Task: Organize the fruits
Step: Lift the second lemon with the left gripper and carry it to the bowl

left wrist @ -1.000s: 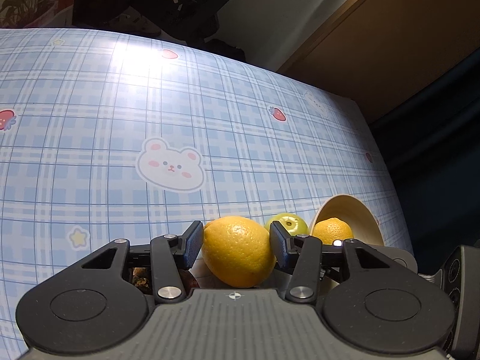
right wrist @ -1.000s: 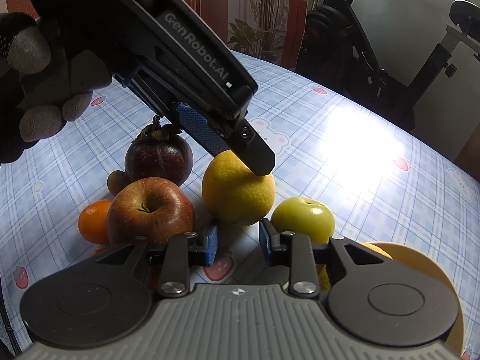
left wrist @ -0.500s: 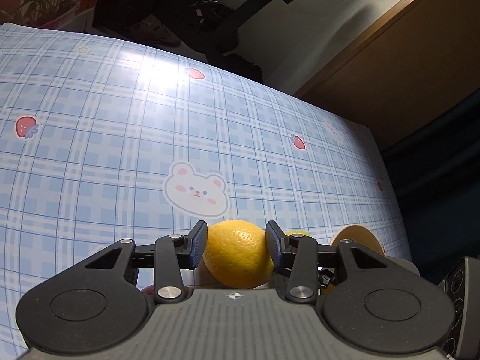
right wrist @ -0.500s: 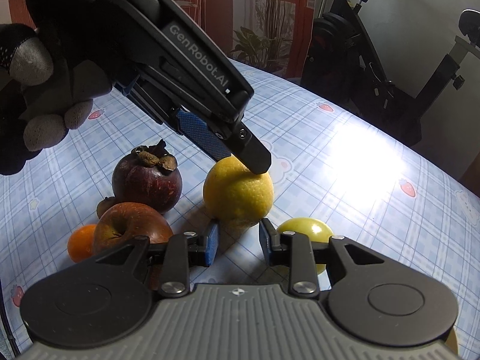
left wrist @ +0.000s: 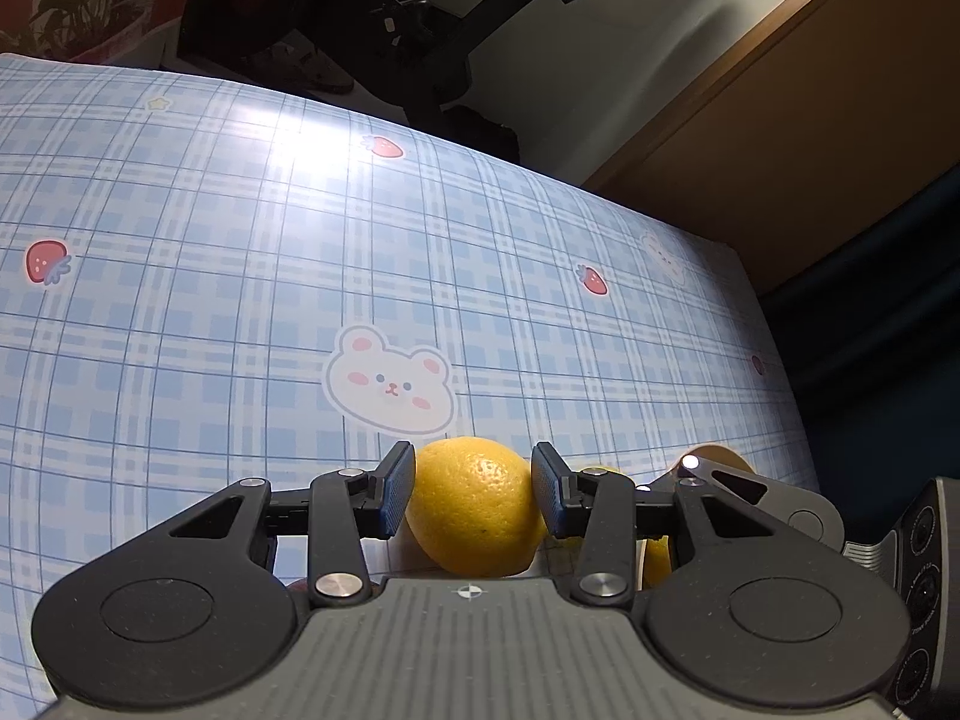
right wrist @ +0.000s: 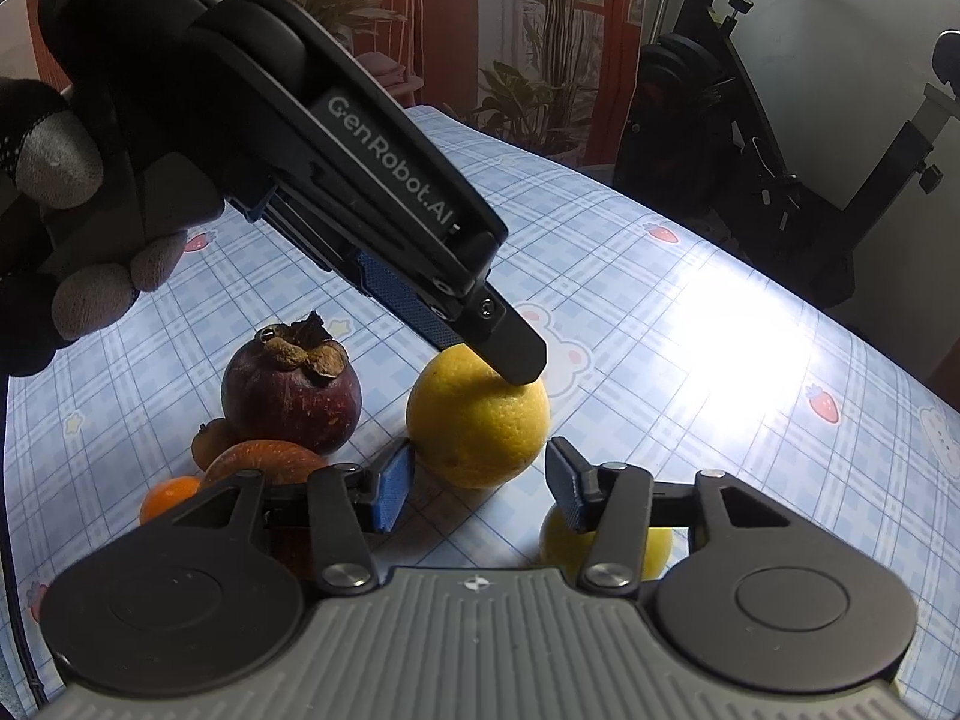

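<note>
A yellow lemon sits between the blue pads of my left gripper, which is shut on it. In the right wrist view the lemon rests on the blue plaid tablecloth with the left gripper's fingers over its top. My right gripper is open and empty, just in front of the lemon. A dark mangosteen, a red apple, a small orange and a green-yellow fruit lie around it.
A wooden bowl with an orange fruit peeks out behind the left gripper's right finger. An exercise bike and potted plants stand beyond the table's far edge. A brown cabinet is at the right.
My left gripper has closed tighter on the lemon and tilted up. My right gripper has pulled back and opened wider; the apple and green fruit have sunk behind its body.
</note>
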Motion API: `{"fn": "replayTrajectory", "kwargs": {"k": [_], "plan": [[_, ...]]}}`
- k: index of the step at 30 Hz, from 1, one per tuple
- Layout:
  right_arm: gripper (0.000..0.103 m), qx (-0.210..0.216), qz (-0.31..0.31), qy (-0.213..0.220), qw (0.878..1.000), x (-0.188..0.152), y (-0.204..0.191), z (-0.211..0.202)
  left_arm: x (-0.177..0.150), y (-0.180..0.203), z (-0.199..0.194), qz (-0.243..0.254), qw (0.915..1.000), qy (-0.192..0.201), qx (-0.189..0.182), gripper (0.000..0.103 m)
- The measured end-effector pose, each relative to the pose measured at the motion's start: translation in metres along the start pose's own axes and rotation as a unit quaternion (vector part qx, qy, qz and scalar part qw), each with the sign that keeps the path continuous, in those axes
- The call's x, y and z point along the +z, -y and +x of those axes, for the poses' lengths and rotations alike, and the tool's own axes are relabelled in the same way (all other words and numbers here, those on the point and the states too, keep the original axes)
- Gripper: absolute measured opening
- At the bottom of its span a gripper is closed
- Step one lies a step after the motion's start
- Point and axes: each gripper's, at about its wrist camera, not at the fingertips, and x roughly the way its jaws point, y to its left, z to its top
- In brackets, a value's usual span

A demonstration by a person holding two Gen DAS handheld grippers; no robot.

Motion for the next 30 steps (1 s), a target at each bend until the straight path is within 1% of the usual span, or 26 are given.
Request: {"fn": "replayTrajectory", "kwargs": {"k": [3, 6, 10, 14, 17, 23, 30], "plan": [[0.055, 0.012, 0.019, -0.003, 1.000, 0.002, 0.008, 0.004, -0.001, -0.005, 0.001, -0.015, 0.9999, -0.006, -0.006, 0.048], [0.056, 0.022, 0.036, -0.002, 0.999, 0.001, 0.012, 0.004, -0.002, -0.010, 0.000, -0.022, 0.9996, -0.009, -0.013, 0.048], [0.057, 0.018, 0.038, 0.003, 0.999, 0.002, 0.011, 0.005, 0.000, -0.013, 0.002, -0.032, 0.9993, -0.008, -0.016, 0.047], [0.057, 0.012, 0.034, 0.008, 0.999, 0.003, 0.009, 0.006, 0.000, -0.013, 0.004, -0.030, 0.9994, -0.004, -0.015, 0.047], [0.056, 0.007, 0.029, 0.020, 0.999, -0.001, 0.006, 0.002, -0.001, -0.012, 0.002, -0.032, 0.9994, -0.001, -0.016, 0.047], [0.056, -0.004, 0.041, 0.052, 0.998, -0.008, 0.005, -0.017, -0.001, 0.006, -0.009, -0.012, 0.9997, 0.009, -0.021, 0.047], [0.056, -0.020, 0.056, 0.085, 0.995, -0.014, 0.010, -0.049, 0.001, 0.041, -0.019, 0.020, 0.9993, 0.023, -0.021, 0.047]]}}
